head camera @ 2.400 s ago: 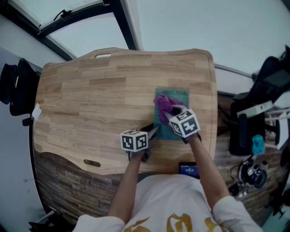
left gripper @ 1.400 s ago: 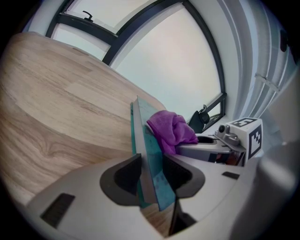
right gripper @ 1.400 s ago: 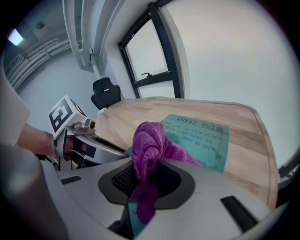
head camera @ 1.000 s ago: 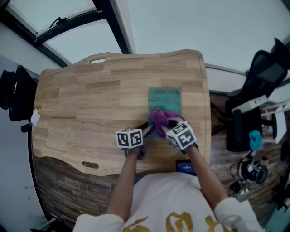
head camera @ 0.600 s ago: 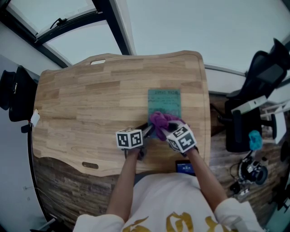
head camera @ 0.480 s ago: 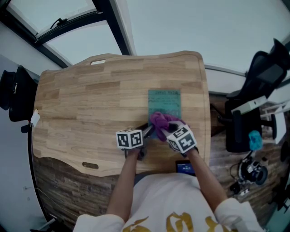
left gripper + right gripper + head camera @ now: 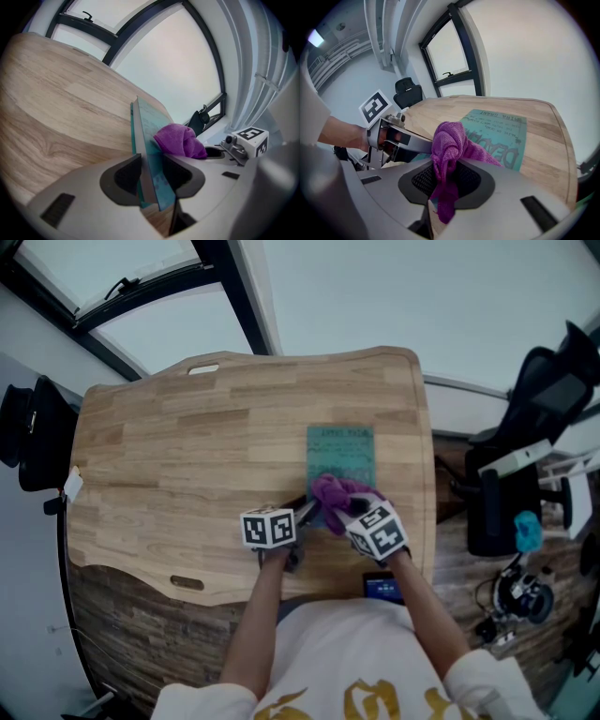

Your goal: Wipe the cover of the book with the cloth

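A: Position of the book [image 7: 340,451]?
B: Flat on the right half of the table [image 7: 187,446], long axis running near to far, title end far.
A: And of the cloth [image 7: 330,491]?
B: Bunched on the near part of the cover, pinched between the closed jaws of the right gripper [image 7: 446,180], tail hanging down past the pads.
A: State of the left gripper [image 7: 152,176]?
B: Clamped on the near left edge of the book, seen edge-on between the pads; judged to be steadying it.
A: Direction of the bare stretch of cover from the cloth?
B: Far, straight along the long axis; right hand nearer, so probably a push away from the body.
A: Room for the stroke?
B: Bare wood beyond the far edge and wide to the left; right edge of the table close beside the book, so little margin for sideways drift there.
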A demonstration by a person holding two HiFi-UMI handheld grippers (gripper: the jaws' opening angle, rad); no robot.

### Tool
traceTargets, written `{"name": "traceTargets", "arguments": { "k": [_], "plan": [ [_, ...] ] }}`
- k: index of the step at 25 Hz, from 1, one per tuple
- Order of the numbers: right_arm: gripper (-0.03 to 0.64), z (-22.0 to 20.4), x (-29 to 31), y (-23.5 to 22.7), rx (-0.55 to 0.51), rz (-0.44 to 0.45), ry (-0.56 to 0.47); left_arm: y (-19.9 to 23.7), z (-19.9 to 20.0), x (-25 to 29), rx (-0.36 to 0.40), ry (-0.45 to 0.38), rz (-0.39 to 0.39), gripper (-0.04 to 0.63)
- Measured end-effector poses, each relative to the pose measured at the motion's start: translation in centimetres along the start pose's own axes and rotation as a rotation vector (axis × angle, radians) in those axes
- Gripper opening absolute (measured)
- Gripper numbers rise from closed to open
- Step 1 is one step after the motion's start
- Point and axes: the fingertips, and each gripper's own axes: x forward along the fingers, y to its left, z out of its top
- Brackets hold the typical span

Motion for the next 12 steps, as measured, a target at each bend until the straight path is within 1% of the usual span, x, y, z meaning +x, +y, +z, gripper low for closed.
{"name": "traceTargets", "arguments": {
  "k": [12],
  "plan": [
    [0.074,-0.44,-0.26,0.50,0.015,0.010,-0.001,-0.01,0.00,0.02,0.001,-0.001,0.000,0.146]
  ]
}}
